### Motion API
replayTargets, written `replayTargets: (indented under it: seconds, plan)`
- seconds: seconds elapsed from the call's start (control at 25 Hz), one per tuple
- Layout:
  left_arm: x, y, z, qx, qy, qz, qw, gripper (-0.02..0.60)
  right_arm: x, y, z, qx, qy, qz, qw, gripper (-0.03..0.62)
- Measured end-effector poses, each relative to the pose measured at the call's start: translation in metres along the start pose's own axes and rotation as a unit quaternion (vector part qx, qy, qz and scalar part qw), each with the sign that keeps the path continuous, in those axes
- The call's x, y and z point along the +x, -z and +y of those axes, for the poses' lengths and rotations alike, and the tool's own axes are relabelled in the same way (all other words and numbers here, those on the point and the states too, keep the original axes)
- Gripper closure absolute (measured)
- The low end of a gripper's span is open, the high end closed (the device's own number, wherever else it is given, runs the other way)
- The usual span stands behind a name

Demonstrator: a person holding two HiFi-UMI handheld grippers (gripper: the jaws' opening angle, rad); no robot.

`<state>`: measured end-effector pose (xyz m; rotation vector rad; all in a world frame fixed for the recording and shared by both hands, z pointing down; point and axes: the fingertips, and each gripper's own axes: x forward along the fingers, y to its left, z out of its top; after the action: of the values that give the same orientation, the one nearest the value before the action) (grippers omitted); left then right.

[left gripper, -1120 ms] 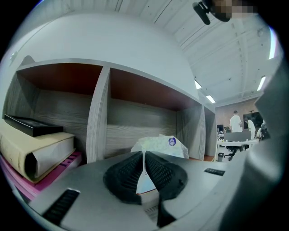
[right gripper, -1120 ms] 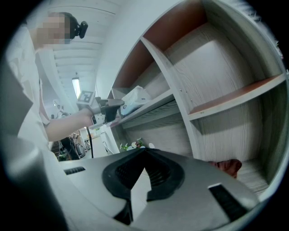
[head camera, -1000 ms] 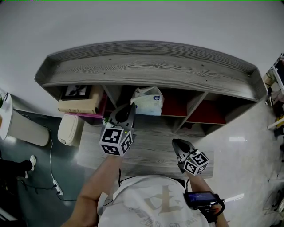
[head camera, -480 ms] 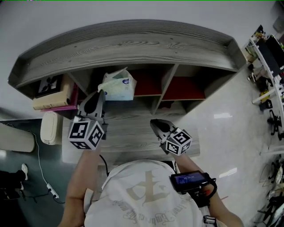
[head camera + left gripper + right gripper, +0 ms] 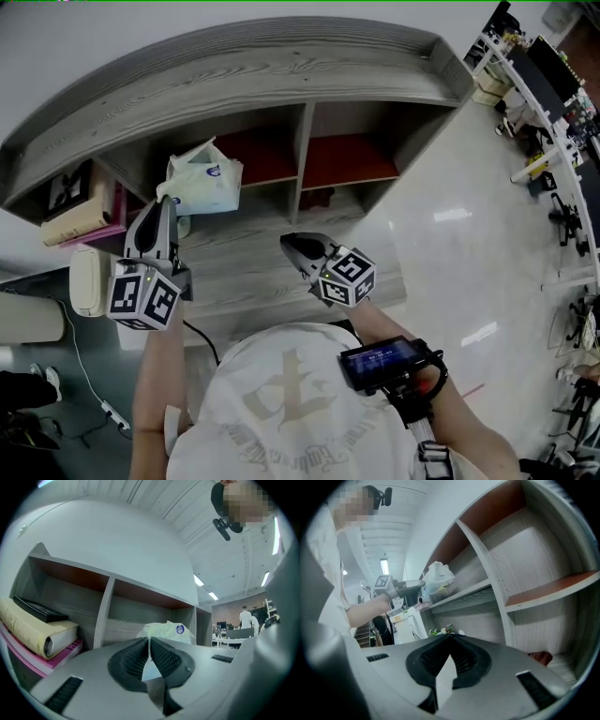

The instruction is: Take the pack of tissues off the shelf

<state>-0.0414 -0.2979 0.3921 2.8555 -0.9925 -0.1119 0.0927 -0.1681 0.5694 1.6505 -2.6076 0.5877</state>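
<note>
- Head view, far left: a stack of books (image 5: 75, 214) lies in the end compartment of the shelf (image 5: 234, 84), at about 9 o'clock from the left gripper (image 5: 166, 208)
- Left gripper: its jaws are pinched together. In the left gripper view the pads meet right at the near edge of the pack of tissues (image 5: 204, 178), so I judge they hold a thin fold of wrapper, not the body of the pack
- Pack of tissues: it sits at 1 o'clock from those jaw tips, at the front of the shelf board near the divider beside the books. Its wrapper stands up in a peak, and I cannot tell whether its base rests on the board
- Right gripper (image 5: 292, 246): at 4 o'clock from the pack and well apart from it, jaws closed on nothing, pointing toward the lower shelving
- Risk one: a hold on loose film could slip or tear once the full weight of the pack hangs from it, and the pack would fall to the floor
- Risk two: hanging from one edge, the pack could swing and catch on the divider if it is drawn sideways and not straight out
</note>
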Motion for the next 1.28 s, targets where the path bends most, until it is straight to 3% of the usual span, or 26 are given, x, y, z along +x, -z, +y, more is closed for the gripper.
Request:
replayTargets:
  seconds: [0.56, 1.28]
  plan:
    - [-0.032, 0.004, -0.040, -0.018, 0.006, -0.006, 0.9998, 0.555, -0.021, -0.012, 0.009, -0.013, -0.029, 0.007, 0.999, 0.589]
    - [-0.094, 0.071, -0.061, -0.048, -0.028, 0.014, 0.9983, 0.555, -0.045, 0.004, 0.035, -0.016, -0.070, 0.021, 0.997, 0.589]
